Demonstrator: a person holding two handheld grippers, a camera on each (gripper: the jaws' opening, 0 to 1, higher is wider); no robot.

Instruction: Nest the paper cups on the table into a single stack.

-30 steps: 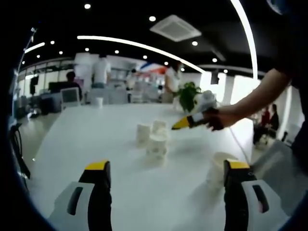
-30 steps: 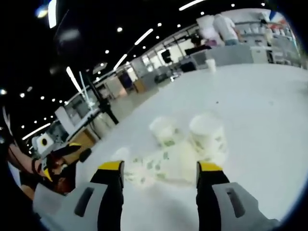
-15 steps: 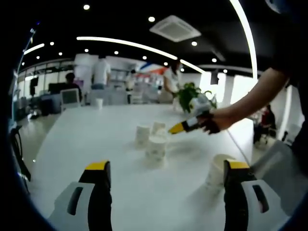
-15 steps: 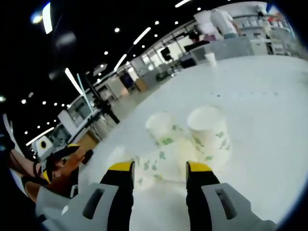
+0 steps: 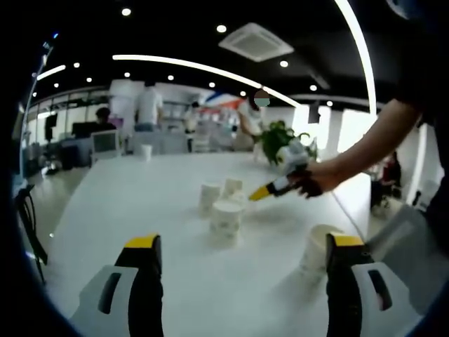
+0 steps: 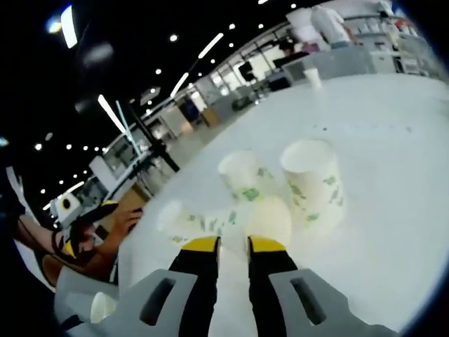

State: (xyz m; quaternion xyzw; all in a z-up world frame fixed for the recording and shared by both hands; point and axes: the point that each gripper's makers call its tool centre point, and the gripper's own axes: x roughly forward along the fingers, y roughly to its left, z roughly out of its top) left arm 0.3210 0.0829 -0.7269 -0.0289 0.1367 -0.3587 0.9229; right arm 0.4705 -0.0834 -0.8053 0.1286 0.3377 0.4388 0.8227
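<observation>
Three white paper cups with green print stand grouped mid-table: a near cup (image 5: 226,216), one behind it to the left (image 5: 208,195) and one behind (image 5: 233,186). A fourth cup (image 5: 319,246) stands just beside my left gripper's right jaw. My left gripper (image 5: 245,242) is open and holds nothing. My right gripper (image 5: 261,191) reaches in from the right to the group's edge. In the right gripper view my right gripper (image 6: 233,244) has its jaws drawn to a narrow gap on the nearest cup (image 6: 263,216). Two upright cups (image 6: 242,179) (image 6: 312,184) stand behind it.
The white table (image 5: 126,203) runs far back, with a lone cup (image 5: 144,150) near its far end and a potted plant (image 5: 272,140) at the right. People stand at counters behind. The person's other hand (image 6: 105,228) shows at the left of the right gripper view.
My right gripper's jaws closed from wide apart to a narrow gap at the nearest cup. In the left gripper view it dipped slightly toward the cup group. My left gripper stayed still.
</observation>
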